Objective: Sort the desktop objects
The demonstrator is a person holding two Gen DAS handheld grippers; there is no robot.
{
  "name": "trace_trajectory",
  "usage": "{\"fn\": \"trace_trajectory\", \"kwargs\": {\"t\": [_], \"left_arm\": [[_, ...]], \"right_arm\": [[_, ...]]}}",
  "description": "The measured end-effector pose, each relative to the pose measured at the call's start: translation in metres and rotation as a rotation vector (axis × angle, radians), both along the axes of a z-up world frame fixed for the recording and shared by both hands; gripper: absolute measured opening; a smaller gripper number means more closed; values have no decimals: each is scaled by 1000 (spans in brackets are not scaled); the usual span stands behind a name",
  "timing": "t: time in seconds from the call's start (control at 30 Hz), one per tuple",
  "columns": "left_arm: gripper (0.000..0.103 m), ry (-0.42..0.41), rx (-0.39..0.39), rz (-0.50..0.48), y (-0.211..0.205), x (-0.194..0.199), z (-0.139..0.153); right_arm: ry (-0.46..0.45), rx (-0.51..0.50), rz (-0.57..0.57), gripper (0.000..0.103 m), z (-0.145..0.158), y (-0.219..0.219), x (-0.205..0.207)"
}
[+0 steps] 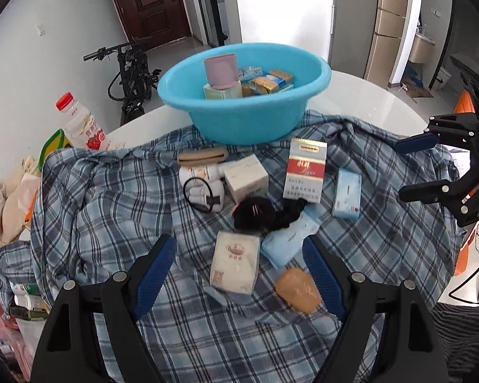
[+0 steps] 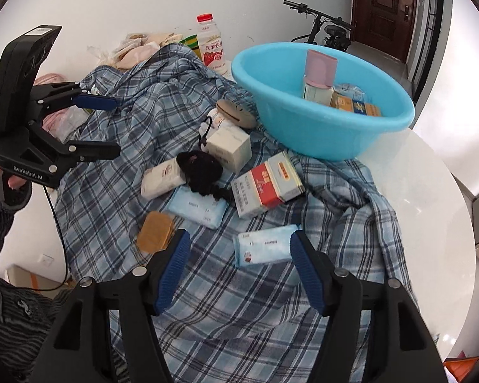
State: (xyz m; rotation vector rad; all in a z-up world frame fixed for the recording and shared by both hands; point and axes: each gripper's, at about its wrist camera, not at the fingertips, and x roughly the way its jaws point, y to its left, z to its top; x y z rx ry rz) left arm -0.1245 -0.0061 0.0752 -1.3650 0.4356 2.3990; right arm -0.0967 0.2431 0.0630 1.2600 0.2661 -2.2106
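From the left wrist, the left gripper point(image 1: 239, 274) hangs with jaws open and empty over a plaid cloth point(image 1: 111, 210) on the table point(image 1: 361, 102), above one white pack point(image 1: 234, 263), one brown bar point(image 1: 298, 290) and one red carton point(image 1: 305, 172); one blue basin point(image 1: 242, 118) sits behind. From the right wrist, the right gripper point(image 2: 239, 268) has jaws open, empty, one blue tissue pack point(image 2: 265, 249) just beyond them, with two such packs on the cloth.

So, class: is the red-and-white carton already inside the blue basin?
No, the carton lies on the plaid cloth in front of the basin.
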Motion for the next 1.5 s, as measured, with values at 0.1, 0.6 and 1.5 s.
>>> {"fn": "trace_trajectory", "kwargs": {"t": [0.1,0.6,1.5], "left_arm": [[84,-6,29,39,-8,14,-17],[84,189,191,266,7,26,-69],[87,206,226,23,-7,30,-62]], "right_arm": [[15,-14,-4,64,-12,4,19],[198,-102,-131,66,-43,23,52],[219,-133,-357,76,-39,6,52]]}}
